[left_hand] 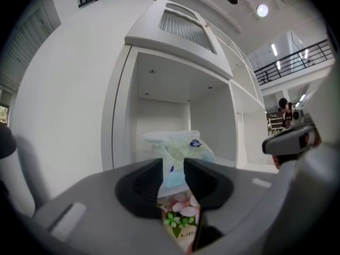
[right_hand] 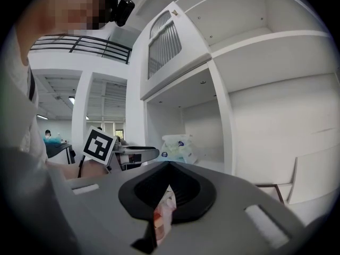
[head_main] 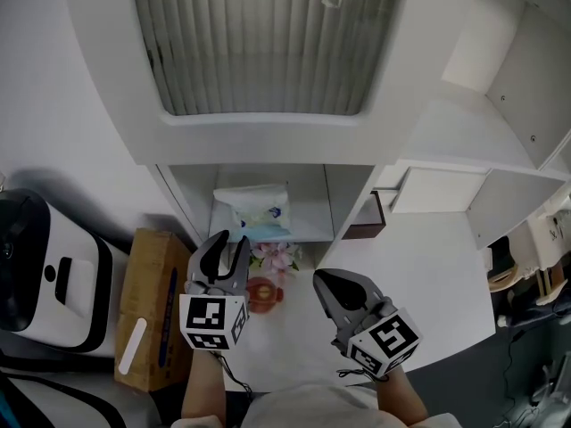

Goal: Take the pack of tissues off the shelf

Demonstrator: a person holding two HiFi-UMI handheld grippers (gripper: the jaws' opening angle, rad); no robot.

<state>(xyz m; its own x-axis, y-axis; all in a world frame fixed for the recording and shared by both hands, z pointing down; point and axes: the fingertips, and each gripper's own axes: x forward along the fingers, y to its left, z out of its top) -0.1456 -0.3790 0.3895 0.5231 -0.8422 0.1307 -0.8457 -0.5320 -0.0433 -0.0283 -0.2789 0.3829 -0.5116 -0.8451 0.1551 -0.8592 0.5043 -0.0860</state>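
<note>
- We've got the pack of tissues [head_main: 252, 205] sitting on the shelf [head_main: 308, 232] inside the low open compartment, a bit closer to its left wall than its right, and nothing is touching it.
- Our left hand-held gripper [head_main: 230, 241] is just in front of that compartment's front edge with its jaws spread apart. It's lined up with the tissues but holding nothing.
- In the left gripper view we see a flower-print pack [left_hand: 180, 212] low down in the gap between the jaws. It lies on the white surface [head_main: 428, 275] below the shelf edge, and the pads aren't pressing on it.
- A small red thing [head_main: 263, 294] sits on the surface just beside the flower pack, between our two grippers. We can't tell what it is.
- Our right hand-held gripper [head_main: 321, 279] hangs over the surface further right, jaws together at the tips and empty.
- A cardboard box [head_main: 152, 310] stands off the surface's left edge.
</note>
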